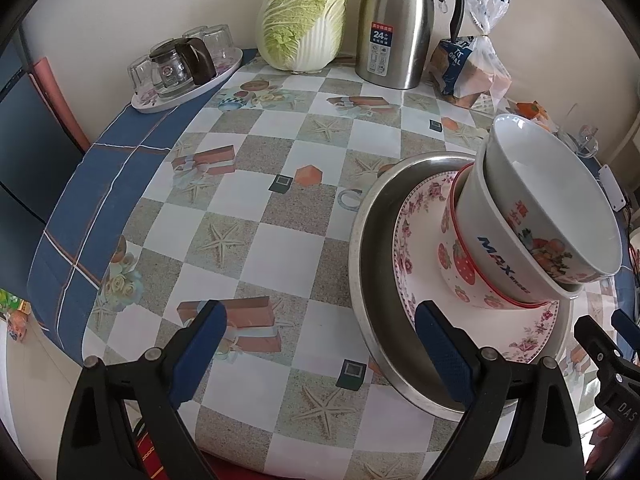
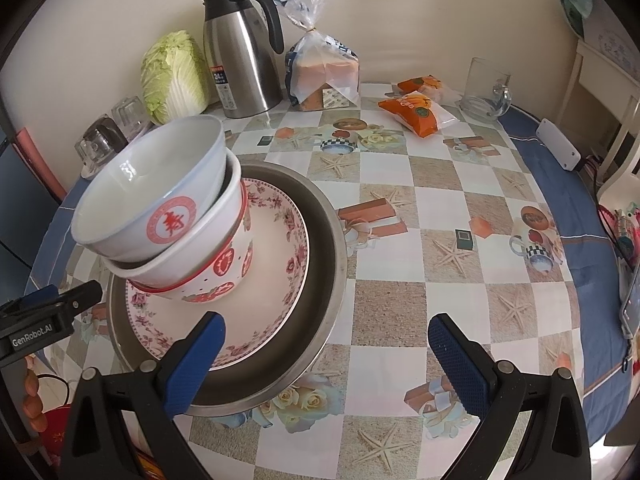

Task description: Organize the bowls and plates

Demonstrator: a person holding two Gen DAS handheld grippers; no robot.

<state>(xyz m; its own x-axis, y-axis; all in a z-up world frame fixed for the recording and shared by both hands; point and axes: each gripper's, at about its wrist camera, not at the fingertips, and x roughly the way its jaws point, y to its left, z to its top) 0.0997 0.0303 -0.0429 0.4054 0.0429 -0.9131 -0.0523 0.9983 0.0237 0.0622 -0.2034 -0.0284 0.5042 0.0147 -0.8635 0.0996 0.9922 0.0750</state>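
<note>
A steel plate [image 1: 362, 248] lies on the table with a pink floral plate [image 1: 412, 248] in it. On the floral plate stands a strawberry bowl [image 1: 460, 276] holding a white bowl [image 1: 540, 208] tilted inside it. The same stack shows in the right wrist view: steel plate [image 2: 326, 240], floral plate [image 2: 280, 248], lower bowl [image 2: 224, 264], upper bowl [image 2: 152, 196]. My left gripper [image 1: 322, 344] is open, its right finger over the steel plate's near rim. My right gripper [image 2: 326, 356] is open, its left finger over the plates' near edge. Neither holds anything.
At the back stand a cabbage [image 1: 304, 20], a steel thermos [image 1: 396, 24] and a bread bag [image 1: 472, 68]. A tray of glasses [image 1: 188, 76] sits back left. Orange snack packs [image 2: 416, 112] and a glass mug [image 2: 486, 88] lie back right. A phone [image 2: 630, 304] lies at the right edge.
</note>
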